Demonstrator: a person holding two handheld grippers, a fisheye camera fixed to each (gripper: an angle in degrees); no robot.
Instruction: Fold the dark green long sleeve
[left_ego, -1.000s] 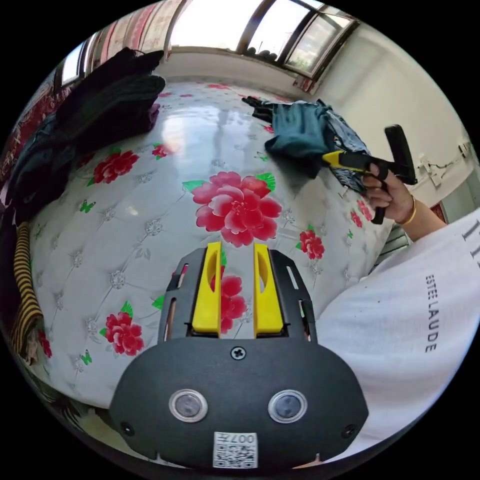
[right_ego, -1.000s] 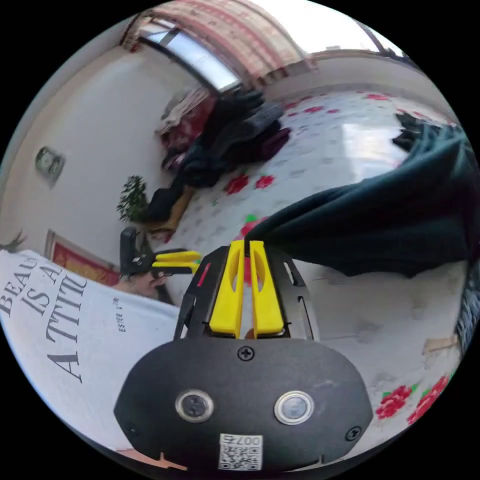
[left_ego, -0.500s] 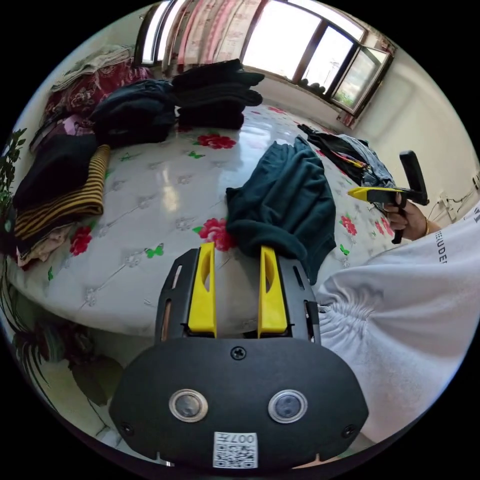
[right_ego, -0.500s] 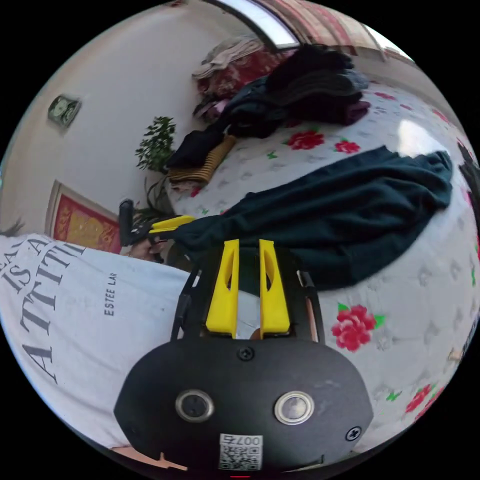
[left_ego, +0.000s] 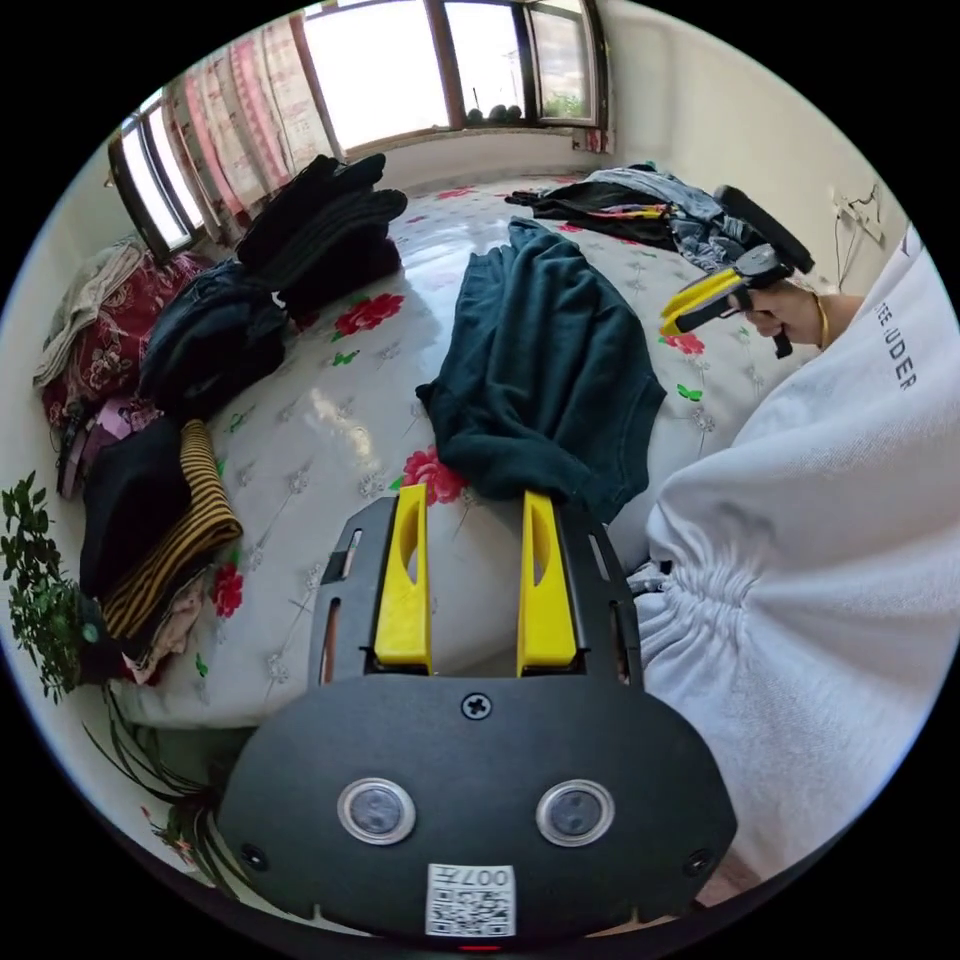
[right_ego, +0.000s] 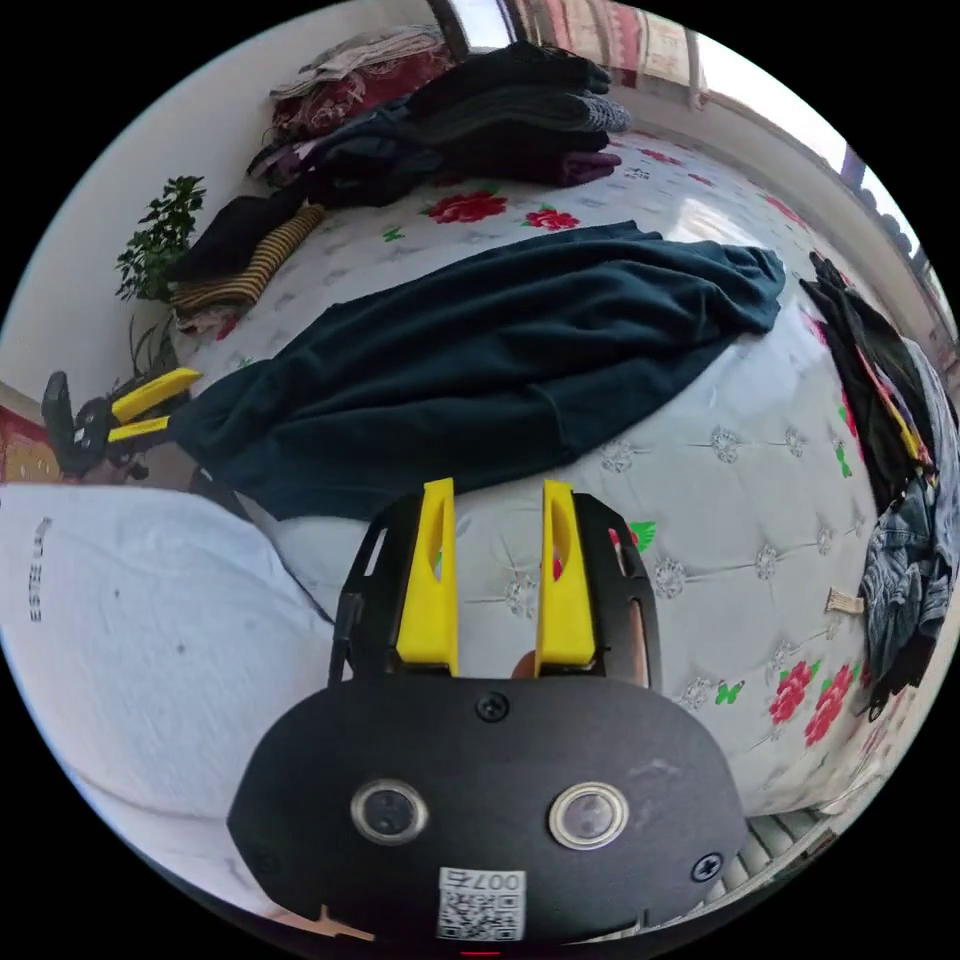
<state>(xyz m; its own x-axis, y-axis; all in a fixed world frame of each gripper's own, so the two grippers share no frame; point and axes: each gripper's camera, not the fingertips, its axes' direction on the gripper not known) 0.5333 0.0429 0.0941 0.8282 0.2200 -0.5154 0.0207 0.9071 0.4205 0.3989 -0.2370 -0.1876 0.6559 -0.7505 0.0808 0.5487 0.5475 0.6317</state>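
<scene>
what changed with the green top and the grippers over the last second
The right gripper, shut on the dark green long sleeve a second ago, dragged it off the far heap onto the open mattress, then let go; its jaws now stand apart. The left gripper stayed open, holding nothing. The folded stacks did not move.

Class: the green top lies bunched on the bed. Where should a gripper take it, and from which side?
Probably the near hem edge of the green top, from the bed's near side. There the edge lies free on the bed, close to the open left gripper, while the middle is a rumpled mass.
</scene>
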